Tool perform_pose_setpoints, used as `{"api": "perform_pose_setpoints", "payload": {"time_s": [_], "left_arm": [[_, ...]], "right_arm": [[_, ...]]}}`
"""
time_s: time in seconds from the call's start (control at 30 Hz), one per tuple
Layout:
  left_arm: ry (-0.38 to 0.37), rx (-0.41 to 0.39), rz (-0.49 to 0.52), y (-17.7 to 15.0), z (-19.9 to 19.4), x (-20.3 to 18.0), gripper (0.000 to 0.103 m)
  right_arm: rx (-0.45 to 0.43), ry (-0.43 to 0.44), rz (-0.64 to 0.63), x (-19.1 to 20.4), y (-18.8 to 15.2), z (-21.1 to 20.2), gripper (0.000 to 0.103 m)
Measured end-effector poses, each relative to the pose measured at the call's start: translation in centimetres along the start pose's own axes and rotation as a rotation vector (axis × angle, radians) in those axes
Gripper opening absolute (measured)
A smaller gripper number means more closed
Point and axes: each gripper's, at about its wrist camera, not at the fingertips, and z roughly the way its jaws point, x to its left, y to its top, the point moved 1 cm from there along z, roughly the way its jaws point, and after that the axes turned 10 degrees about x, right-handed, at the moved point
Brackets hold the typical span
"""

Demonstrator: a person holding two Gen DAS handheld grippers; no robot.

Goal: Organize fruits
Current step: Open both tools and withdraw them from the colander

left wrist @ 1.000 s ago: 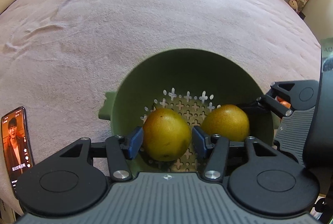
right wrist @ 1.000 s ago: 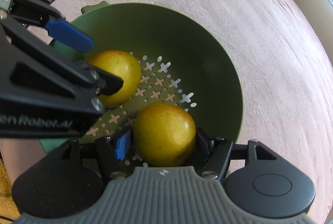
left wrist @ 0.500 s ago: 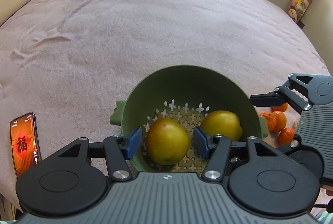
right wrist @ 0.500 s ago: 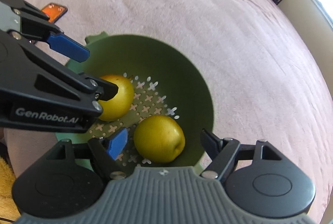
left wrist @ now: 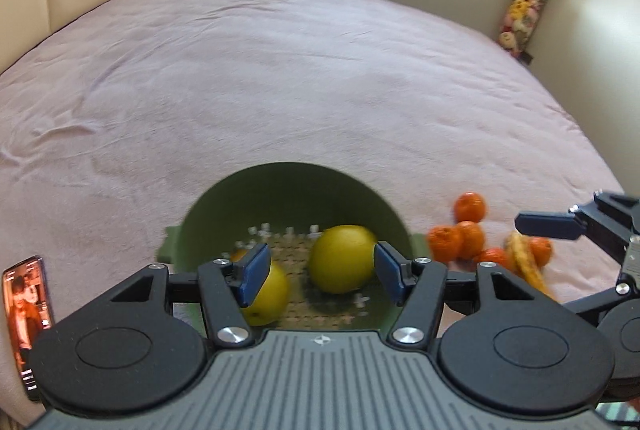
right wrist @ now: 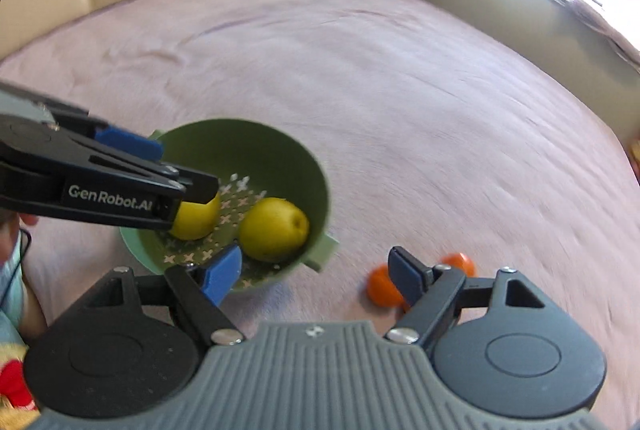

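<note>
done: 2 pears (left wrist: 343, 259) in green bowl (right wrist: 280, 150) | left gripper (left wrist: 318, 272) & right gripper (right wrist: 314, 276) fingers just spread, both released – nothing between | left: oranges (left wrist: 460, 236) + banana (left wrist: 524, 266) on bed (left wrist: 280, 70)

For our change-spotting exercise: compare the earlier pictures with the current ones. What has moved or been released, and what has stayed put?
Both tools have let go: the left tool and right tool, jaws just opening, drew up and back from the green colander, each leaving its yellow fruit inside. The two yellow fruits, the colander and the phone stayed in place.
</note>
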Motion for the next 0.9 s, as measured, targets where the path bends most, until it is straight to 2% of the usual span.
{"api": "perform_pose_setpoints", "payload": {"time_s": [0.27, 0.4, 0.53, 0.67, 0.9], "left_arm": [[-0.091, -0.030, 0.050, -1.0, -0.1, -2.9, 0.070], [-0.156, -0.021, 0.059, -1.7, 0.1, -4.5, 0.070], [-0.185, -0.013, 0.106, -2.6, 0.4, -6.4, 0.070], [-0.205, 0.030, 0.140, -3.5, 1.3, -7.5, 0.070], [-0.204, 0.060, 0.204, -4.7, 2.5, -9.3, 0.070]], "right_arm": [[-0.064, -0.088, 0.205, -2.1, -5.3, -3.2, 0.078], [-0.076, -0.125, 0.294, -3.5, -7.7, -3.5, 0.078], [-0.049, -0.165, 0.353, -5.1, -10.3, -3.7, 0.078], [-0.002, -0.204, 0.412, -6.6, -12.3, -3.0, 0.078], [0.047, -0.196, 0.483, -8.6, -14.1, -2.2, 0.075]]}}
